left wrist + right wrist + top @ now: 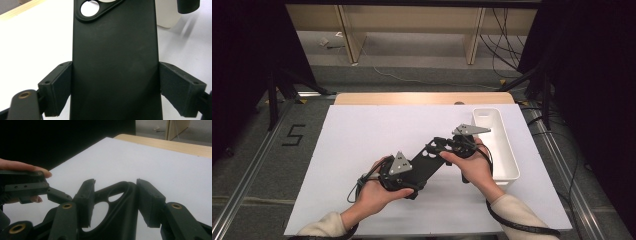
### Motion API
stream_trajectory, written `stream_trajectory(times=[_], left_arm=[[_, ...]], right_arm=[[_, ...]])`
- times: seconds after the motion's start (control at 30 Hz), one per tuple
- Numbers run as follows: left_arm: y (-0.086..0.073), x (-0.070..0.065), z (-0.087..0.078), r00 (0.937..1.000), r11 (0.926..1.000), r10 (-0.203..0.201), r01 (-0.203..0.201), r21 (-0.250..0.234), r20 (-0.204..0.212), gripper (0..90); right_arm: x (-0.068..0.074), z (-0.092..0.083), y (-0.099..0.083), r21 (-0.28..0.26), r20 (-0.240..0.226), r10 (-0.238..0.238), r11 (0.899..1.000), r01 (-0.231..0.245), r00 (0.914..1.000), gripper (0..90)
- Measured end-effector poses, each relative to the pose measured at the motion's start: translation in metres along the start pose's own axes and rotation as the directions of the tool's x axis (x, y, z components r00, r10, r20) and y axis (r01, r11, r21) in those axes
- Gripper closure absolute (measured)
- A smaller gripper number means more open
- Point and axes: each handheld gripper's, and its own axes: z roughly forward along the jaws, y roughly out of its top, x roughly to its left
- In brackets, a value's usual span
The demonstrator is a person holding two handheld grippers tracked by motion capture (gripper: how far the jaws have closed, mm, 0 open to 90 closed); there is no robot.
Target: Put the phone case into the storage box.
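My left gripper (115,87) clamps the flat black rubbery phone case (115,62) steady; my right gripper (113,202) pinches its camera-cutout end.

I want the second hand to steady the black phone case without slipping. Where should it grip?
Probably the camera-cutout end of the phone case, across its two long edges, coming from the end opposite the left gripper: those edges are straight and parallel, as the right gripper straddles them.

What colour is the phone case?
Matte black phone case; clearest in the left gripper view.
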Motion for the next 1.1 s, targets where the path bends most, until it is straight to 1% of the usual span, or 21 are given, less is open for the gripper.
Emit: stream_trajectory(times=[0.07, 0.1, 0.13, 0.17, 0.23, 0.37, 0.5, 0.6, 0.7, 0.73, 0.77, 0.8, 0.87, 0.93, 1.0, 1.03, 1.07, 1.1], left_arm=[[0.000, 0.000, 0.000, 1.0000, 1.0000, 0.002, -0.002, 0.000, 0.000, 15.5], [0.000, 0.000, 0.000, 1.0000, 1.0000, 0.009, -0.009, 0.001, 0.001, 15.4], [-0.001, 0.000, 0.001, 0.9999, 0.9999, 0.014, -0.014, -0.001, 0.002, 15.4], [-0.001, 0.000, 0.001, 0.9998, 0.9999, 0.017, -0.017, -0.001, 0.003, 15.3], [0.000, -0.001, 0.001, 0.9998, 0.9998, 0.019, -0.019, -0.008, 0.002, 15.3], [-0.001, 0.000, 0.002, 0.9993, 0.9993, 0.037, -0.037, -0.002, -0.001, 15.2], [-0.001, -0.002, 0.003, 0.9992, 0.9992, 0.039, -0.039, -0.003, -0.003, 15.0], [-0.001, -0.002, 0.002, 0.9990, 0.9990, 0.044, -0.044, -0.006, -0.007, 14.9], [-0.001, -0.003, 0.003, 0.9989, 0.9989, 0.047, -0.047, -0.006, -0.006, 14.6], [-0.002, -0.003, 0.003, 0.9985, 0.9986, 0.053, -0.053, -0.006, -0.010, 14.4], [-0.002, -0.004, 0.003, 0.9987, 0.9987, 0.050, -0.050, -0.007, -0.008, 14.4], [-0.002, -0.004, 0.003, 0.9982, 0.9982, 0.059, -0.059, -0.006, -0.015, 14.4], [-0.002, -0.003, 0.003, 0.9964, 0.9965, 0.081, -0.081, -0.018, -0.024, 14.2], [-0.002, -0.003, 0.003, 0.9962, 0.9962, 0.084, -0.084, -0.024, -0.023, 14.0], [-0.001, -0.003, 0.003, 0.9975, 0.9968, 0.069, -0.069, -0.039, -0.017, 13.5], [-0.002, -0.002, 0.002, 0.9981, 0.9965, 0.060, -0.061, -0.057, -0.012, 20.2], [-0.002, 0.000, 0.002, 0.9985, 0.9964, 0.054, -0.054, -0.065, -0.002, 24.5], [-0.002, 0.002, 0.001, 0.9984, 0.9959, 0.053, -0.051, -0.074, 0.021, 20.8]], right_arm=[[0.000, 0.000, 0.000, 0.000, 0.001, 0.003, 1.000, -0.003, 1.0000, 52.3], [0.000, 0.000, 0.000, -0.002, 0.000, 0.003, 1.000, -0.003, 1.0000, 54.3], [0.000, -0.001, 0.001, -0.016, -0.002, 0.014, 1.000, -0.014, 0.9999, 57.1], [-0.001, -0.002, 0.001, -0.021, -0.006, 0.028, 0.999, -0.029, 0.9996, 58.4], [-0.002, -0.004, 0.002, -0.027, -0.014, 0.043, 0.999, -0.043, 0.9990, 60.5], [-0.002, -0.005, 0.003, -0.033, -0.020, 0.049, 0.998, -0.050, 0.9986, 64.9], [-0.001, -0.007, 0.004, -0.051, -0.028, 0.063, 0.997, -0.064, 0.9976, 67.7], [0.001, -0.008, 0.005, -0.058, -0.038, 0.062, 0.996, -0.065, 0.9973, 69.0], [0.005, -0.009, 0.007, -0.082, -0.041, 0.050, 0.995, -0.054, 0.9979, 71.6], [0.006, -0.010, 0.008, -0.094, -0.051, 0.057, 0.994, -0.062, 0.9971, 73.1], [0.007, -0.011, 0.009, -0.100, -0.060, 0.063, 0.993, -0.069, 0.9962, 74.0], [0.009, -0.012, 0.010, -0.106, -0.063, 0.053, 0.993, -0.059, 0.9966, 74.8], [0.013, -0.014, 0.013, -0.112, -0.076, 0.053, 0.992, -0.061, 0.9957, 76.1], [0.017, -0.015, 0.016, -0.119, -0.085, 0.049, 0.991, -0.059, 0.9952, 76.8], [0.020, -0.017, 0.018, -0.128, -0.096, 0.054, 0.990, -0.066, 0.9939, 77.4], [0.020, -0.018, 0.019, -0.124, -0.105, 0.052, 0.990, -0.065, 0.9931, 78.0], [0.022, -0.018, 0.019, -0.121, -0.111, 0.048, 0.991, -0.061, 0.9927, 78.2], [0.022, -0.019, 0.020, -0.116, -0.091, 0.021, 0.993, -0.031, 0.9957, 78.2]])
